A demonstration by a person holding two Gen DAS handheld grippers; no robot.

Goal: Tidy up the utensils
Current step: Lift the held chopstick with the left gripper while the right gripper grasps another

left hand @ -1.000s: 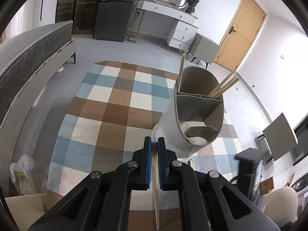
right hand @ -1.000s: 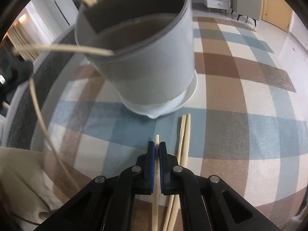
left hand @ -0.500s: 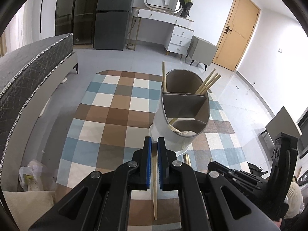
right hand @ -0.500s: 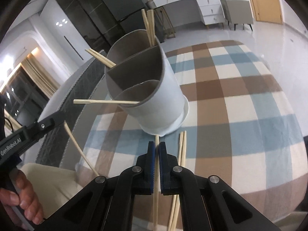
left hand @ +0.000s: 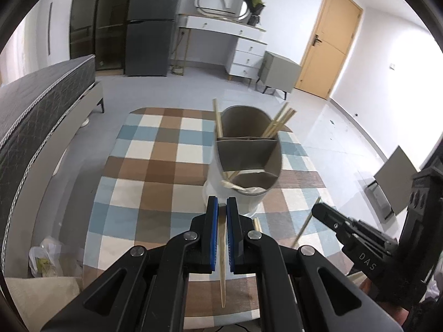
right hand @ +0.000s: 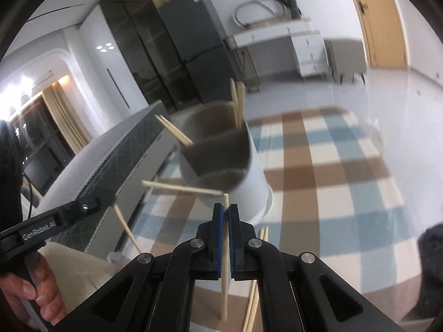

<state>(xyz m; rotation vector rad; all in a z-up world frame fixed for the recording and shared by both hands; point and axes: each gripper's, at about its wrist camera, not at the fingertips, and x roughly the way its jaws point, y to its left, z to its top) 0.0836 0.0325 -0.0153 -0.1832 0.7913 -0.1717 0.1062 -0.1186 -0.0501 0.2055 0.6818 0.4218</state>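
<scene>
Wooden chopstick (right hand: 224, 254) stood pinched lengthwise in the right gripper (right hand: 224, 215), just near of the holder (right hand: 221, 166); the left gripper (left hand: 220, 215) pinched another chopstick (left hand: 222, 262).

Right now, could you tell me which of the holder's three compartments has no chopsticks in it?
The middle compartment of the utensil holder: it shows only bare walls, while the far compartment and the near compartment hold chopsticks.

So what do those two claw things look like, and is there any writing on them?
Both are black plastic. The left claw and right claw each have two flat fingers lined with blue pads, joined by angled arms with silver rivets. White lettering shows: "GenRobot.AI" on the left one's side, "DAS" on the right's.
</scene>
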